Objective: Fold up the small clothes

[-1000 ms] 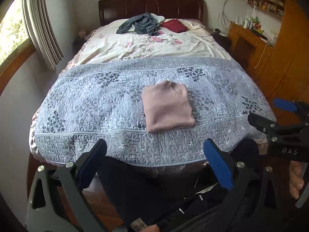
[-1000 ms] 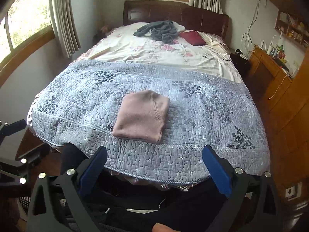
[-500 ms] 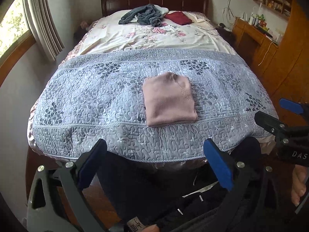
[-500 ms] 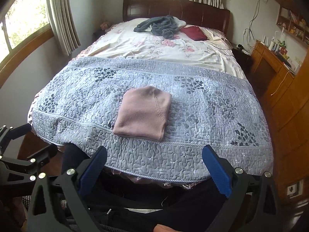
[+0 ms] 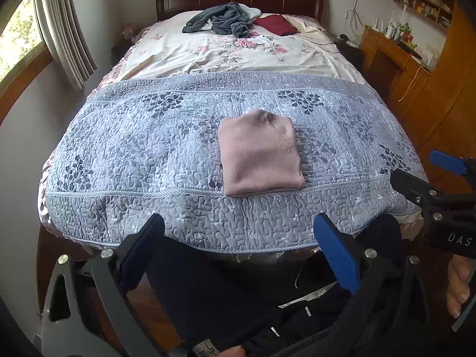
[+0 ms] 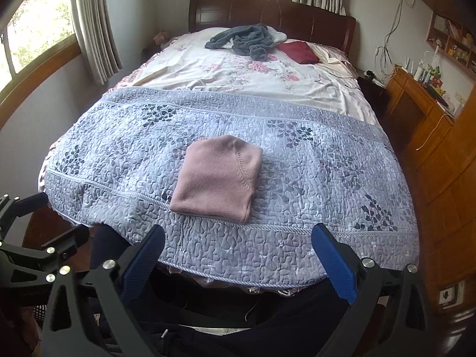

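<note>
A pink garment (image 5: 259, 154) (image 6: 218, 177) lies folded into a neat rectangle on the blue-grey quilt (image 5: 148, 148) (image 6: 312, 178), near the foot edge of the bed. My left gripper (image 5: 242, 248) is open and empty, held back from the bed's foot over a person's dark trousers. My right gripper (image 6: 238, 257) is likewise open and empty, off the foot edge. Each gripper shows at the other view's edge, the right gripper (image 5: 440, 178) at right and the left gripper (image 6: 26, 238) at left. Neither touches the garment.
At the head of the bed lie a crumpled grey garment (image 5: 223, 19) and a dark red folded cloth (image 5: 276, 23) on a floral sheet (image 5: 238, 53). Wooden cabinets (image 5: 416, 68) run along the right; curtains (image 6: 95, 23) and a window stand left.
Both grippers have lifted and tilted a little, so the bed sits lower and farther in view. The pink garment has not moved. Both stay open.
</note>
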Tool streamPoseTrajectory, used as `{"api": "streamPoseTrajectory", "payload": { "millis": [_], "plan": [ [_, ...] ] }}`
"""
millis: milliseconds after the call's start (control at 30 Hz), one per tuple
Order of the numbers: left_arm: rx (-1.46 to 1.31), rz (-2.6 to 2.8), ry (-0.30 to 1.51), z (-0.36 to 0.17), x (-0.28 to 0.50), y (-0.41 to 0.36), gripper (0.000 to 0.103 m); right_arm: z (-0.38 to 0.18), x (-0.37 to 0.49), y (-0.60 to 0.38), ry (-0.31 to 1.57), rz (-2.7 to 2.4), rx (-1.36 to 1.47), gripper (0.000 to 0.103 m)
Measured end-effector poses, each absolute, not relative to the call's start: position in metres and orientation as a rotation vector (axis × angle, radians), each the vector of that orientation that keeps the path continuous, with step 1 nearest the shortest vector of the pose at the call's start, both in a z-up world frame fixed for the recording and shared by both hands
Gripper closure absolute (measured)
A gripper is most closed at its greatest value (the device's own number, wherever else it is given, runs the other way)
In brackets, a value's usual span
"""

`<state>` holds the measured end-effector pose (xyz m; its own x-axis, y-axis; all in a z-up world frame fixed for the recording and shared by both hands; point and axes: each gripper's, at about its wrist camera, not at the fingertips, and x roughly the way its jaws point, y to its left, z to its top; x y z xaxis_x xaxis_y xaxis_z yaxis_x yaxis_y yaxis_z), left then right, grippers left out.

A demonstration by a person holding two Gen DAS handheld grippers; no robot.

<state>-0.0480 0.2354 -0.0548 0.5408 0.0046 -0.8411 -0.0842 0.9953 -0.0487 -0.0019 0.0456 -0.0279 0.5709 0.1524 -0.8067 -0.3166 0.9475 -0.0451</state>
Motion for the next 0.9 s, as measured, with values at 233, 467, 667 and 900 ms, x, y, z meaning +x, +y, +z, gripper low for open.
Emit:
{"api": "streamPoseTrajectory", "payload": {
  "millis": [233, 467, 667, 900],
  "plan": [
    [-0.085, 0.056, 1.006, -0.0598, -0.0453, 0.2345, 0.004, -0.029, 0.0003, 0.0447, 0.92, 0.279, -0.183, 0.004],
    [-0.082, 0.056, 1.004, -0.0609, -0.0444, 0.2338, 0.004, -0.0292, 0.0019, 0.043, 0.924, 0.283, -0.175, 0.005],
    [-0.075, 0.059, 1.001, -0.061, -0.0428, 0.2331, 0.004, -0.0279, 0.004, 0.0433, 0.92, 0.289, -0.176, 0.005],
    [-0.074, 0.06, 1.0, -0.0608, -0.0418, 0.2327, 0.004, -0.0271, 0.0043, 0.0441, 0.916, 0.294, -0.176, 0.004]
  ]
}}
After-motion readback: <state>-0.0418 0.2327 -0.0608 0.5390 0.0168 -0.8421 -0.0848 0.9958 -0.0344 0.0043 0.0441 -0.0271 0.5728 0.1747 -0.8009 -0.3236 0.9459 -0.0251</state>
